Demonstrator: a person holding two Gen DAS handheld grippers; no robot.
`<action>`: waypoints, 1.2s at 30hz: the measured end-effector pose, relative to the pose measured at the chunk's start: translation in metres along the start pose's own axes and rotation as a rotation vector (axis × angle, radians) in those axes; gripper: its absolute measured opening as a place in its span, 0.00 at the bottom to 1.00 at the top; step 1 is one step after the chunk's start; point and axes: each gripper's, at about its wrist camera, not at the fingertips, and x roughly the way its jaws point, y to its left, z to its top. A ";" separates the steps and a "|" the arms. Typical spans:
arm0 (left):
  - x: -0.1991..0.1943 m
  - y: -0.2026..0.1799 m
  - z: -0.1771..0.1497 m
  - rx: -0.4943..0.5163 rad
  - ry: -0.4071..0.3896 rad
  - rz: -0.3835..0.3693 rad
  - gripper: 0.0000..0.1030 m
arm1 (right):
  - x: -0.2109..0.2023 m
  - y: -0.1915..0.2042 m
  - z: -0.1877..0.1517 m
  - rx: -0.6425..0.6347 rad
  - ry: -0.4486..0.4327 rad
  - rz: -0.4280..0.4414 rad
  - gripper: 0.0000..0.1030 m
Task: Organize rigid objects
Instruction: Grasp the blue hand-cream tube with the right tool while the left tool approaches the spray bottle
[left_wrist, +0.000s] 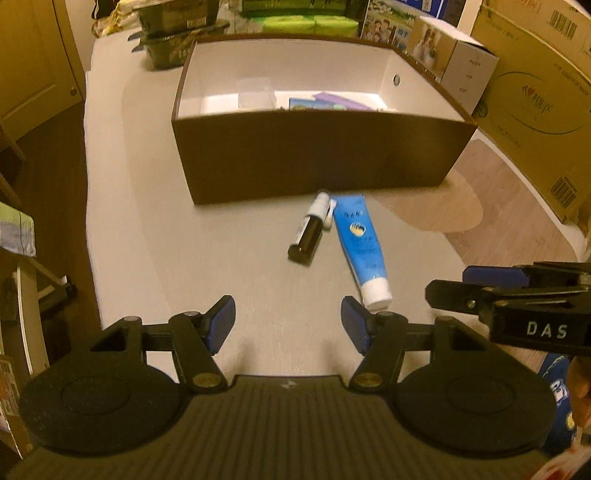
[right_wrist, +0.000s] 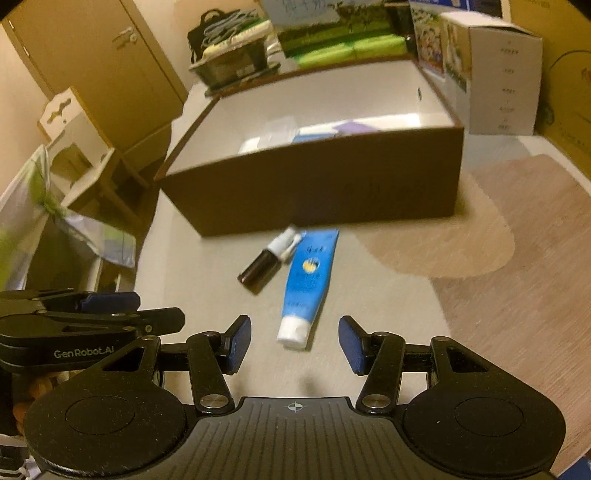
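A blue tube with a white cap (left_wrist: 360, 243) (right_wrist: 308, 284) lies on the grey table just in front of a brown box. A small dark bottle with a white sprayer top (left_wrist: 309, 232) (right_wrist: 266, 263) lies beside it on its left, touching it near the top. The brown box with a white inside (left_wrist: 317, 162) (right_wrist: 317, 184) holds a clear case and blue and purple items. My left gripper (left_wrist: 288, 323) is open and empty, short of the tube's cap. My right gripper (right_wrist: 294, 345) is open and empty, with the tube's cap just ahead between its fingers.
Cardboard boxes (left_wrist: 532, 107) stand to the right of the brown box. Dark trays (left_wrist: 177, 33) and green packs (left_wrist: 303, 18) are stacked behind it. A wood-pattern mat (right_wrist: 498, 240) covers the table's right side. The table's left edge (left_wrist: 90, 221) drops to the floor.
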 end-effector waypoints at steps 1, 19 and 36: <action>0.002 0.001 -0.002 -0.003 0.005 -0.001 0.59 | 0.003 0.001 -0.002 -0.002 0.007 0.001 0.51; 0.032 0.009 -0.010 -0.017 0.051 0.019 0.59 | 0.043 0.000 -0.012 0.016 0.069 -0.029 0.51; 0.052 0.019 -0.005 -0.009 0.054 0.048 0.59 | 0.077 -0.001 -0.004 0.010 0.075 -0.070 0.51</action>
